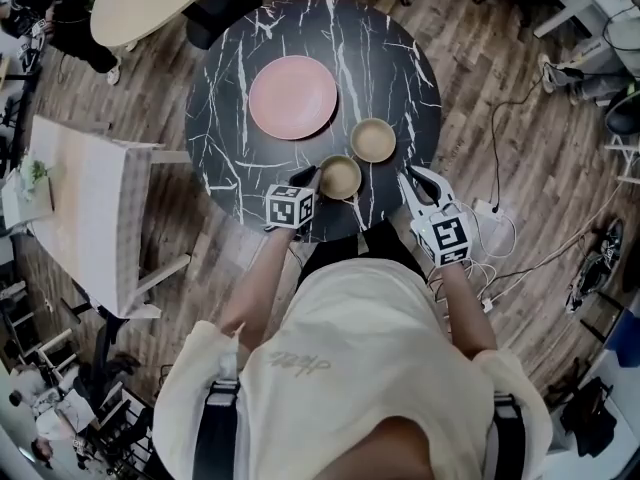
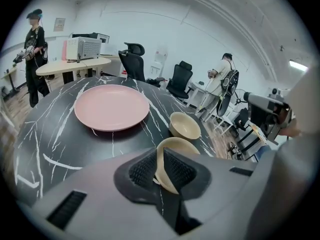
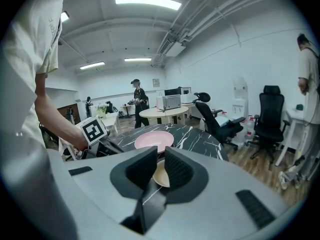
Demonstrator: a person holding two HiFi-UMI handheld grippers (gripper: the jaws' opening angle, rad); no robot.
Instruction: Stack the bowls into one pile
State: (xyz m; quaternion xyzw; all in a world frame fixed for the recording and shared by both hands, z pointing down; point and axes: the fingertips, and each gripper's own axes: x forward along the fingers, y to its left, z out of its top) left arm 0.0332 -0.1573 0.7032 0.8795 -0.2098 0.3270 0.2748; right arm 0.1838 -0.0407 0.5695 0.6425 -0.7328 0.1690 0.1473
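The left gripper point(image 1: 318, 175) is pinching the rim of the near bowl point(image 1: 342, 178). One pad is sitting inside the wall and one outside, so the jaws are almost together on that thin edge. The bowl is sitting right at its fingertips, over the near side of the black marble table point(image 1: 230, 148). The second bowl point(image 1: 373, 140) is standing just beyond those tips and a little to the right. The pink plate point(image 1: 293, 97) is lying further ahead, off to the left. The right gripper point(image 1: 408, 180) is hovering by the table's near edge, right of both bowls. Its jaws are showing a narrow gap and gripping nothing.
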